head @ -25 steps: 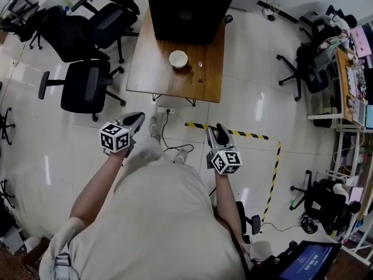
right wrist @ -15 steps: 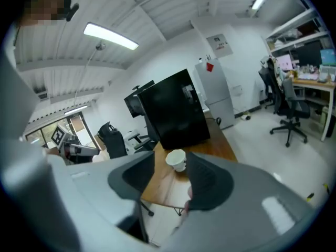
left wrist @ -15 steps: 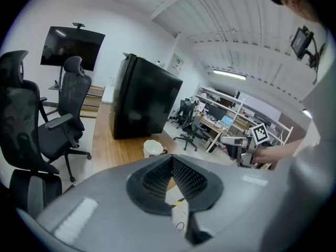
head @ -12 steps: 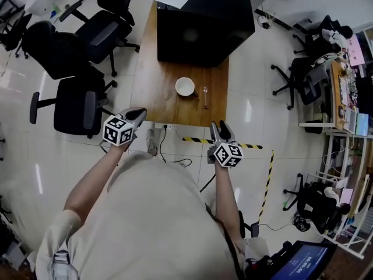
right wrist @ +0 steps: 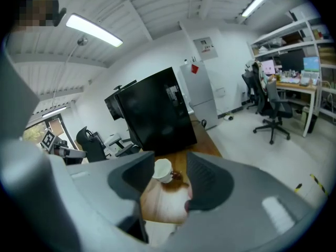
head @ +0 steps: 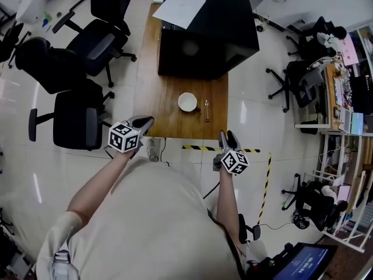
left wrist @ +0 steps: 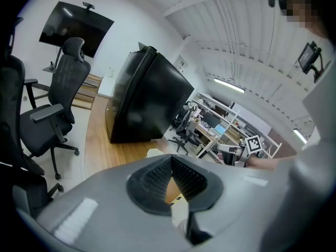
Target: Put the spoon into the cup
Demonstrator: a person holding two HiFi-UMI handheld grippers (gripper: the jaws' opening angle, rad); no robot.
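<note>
A white cup [head: 187,102] stands on the wooden table [head: 169,118], near its front edge. Just right of the cup lies the spoon [head: 206,109], lengthwise, apart from it. My left gripper [head: 141,123] hangs over the table's front left corner with its jaws together and nothing in them. My right gripper [head: 229,139] is short of the front right corner, over the floor, open and empty. In the right gripper view the cup [right wrist: 162,170] shows through the gap of the gripper [right wrist: 169,161]. In the left gripper view the cup [left wrist: 155,153] peeks over the shut gripper [left wrist: 170,159].
A large black box [head: 207,31] with a white sheet [head: 179,7] on top fills the table's far half. Black office chairs [head: 73,118] stand left of the table, more chairs [head: 294,80] at the right. Yellow-black tape [head: 201,147] and a cable [head: 154,150] lie on the floor.
The person has walked up to the table. Both grippers have come forward to its front edge, and the cup and spoon now lie much closer to them.
</note>
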